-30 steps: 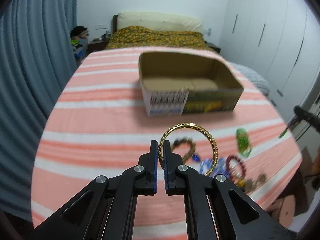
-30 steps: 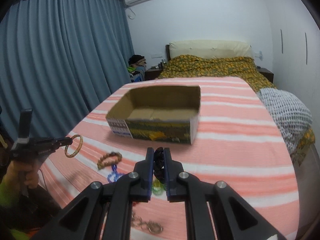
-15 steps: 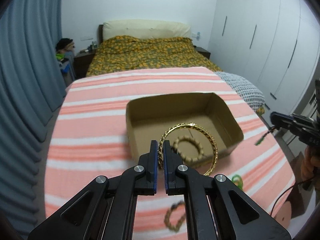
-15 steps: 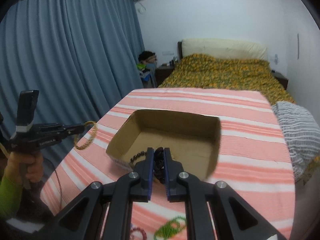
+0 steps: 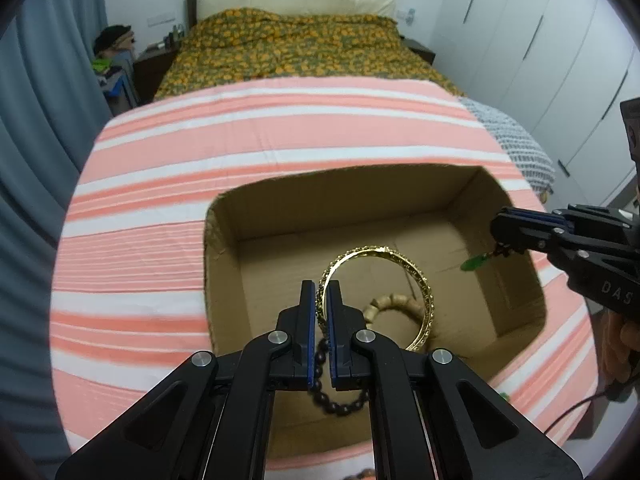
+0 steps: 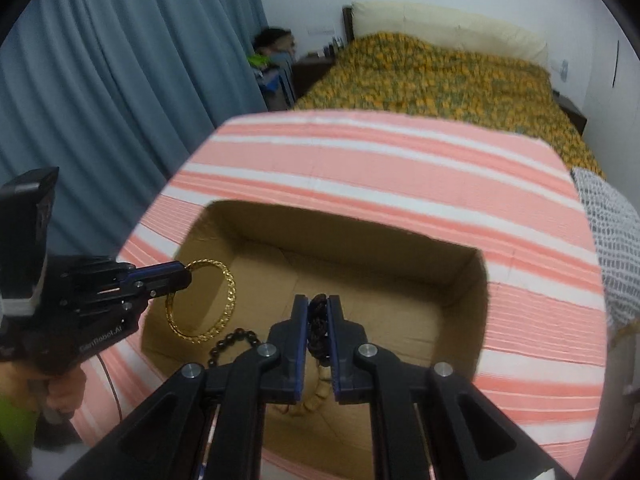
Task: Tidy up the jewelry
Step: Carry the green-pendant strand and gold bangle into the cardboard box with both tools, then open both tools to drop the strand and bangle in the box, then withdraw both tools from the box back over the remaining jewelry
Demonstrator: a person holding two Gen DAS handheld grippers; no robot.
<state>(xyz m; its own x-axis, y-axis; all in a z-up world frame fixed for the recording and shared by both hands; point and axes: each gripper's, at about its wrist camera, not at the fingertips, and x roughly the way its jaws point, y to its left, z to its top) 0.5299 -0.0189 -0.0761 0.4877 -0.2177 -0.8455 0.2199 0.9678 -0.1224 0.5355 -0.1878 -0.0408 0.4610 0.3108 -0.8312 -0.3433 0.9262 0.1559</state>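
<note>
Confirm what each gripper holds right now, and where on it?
Left gripper pinches the gold bangle at its rim. Right gripper clamps a dark cord with a green pendant dangling; grip point unclear.

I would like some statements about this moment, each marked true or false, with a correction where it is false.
1. The left claw is shut on the gold bangle. True.
2. The cardboard box holds nothing. False: a dark bead bracelet and a pale bead bracelet lie inside.
3. The right claw hangs open with nothing between its pads. False: it is shut on a dark cord.
4. A green pendant dangles below the right claw over the box. True.
5. The box stands on a plain blue cloth. False: the striped cloth is pink and white.
</note>
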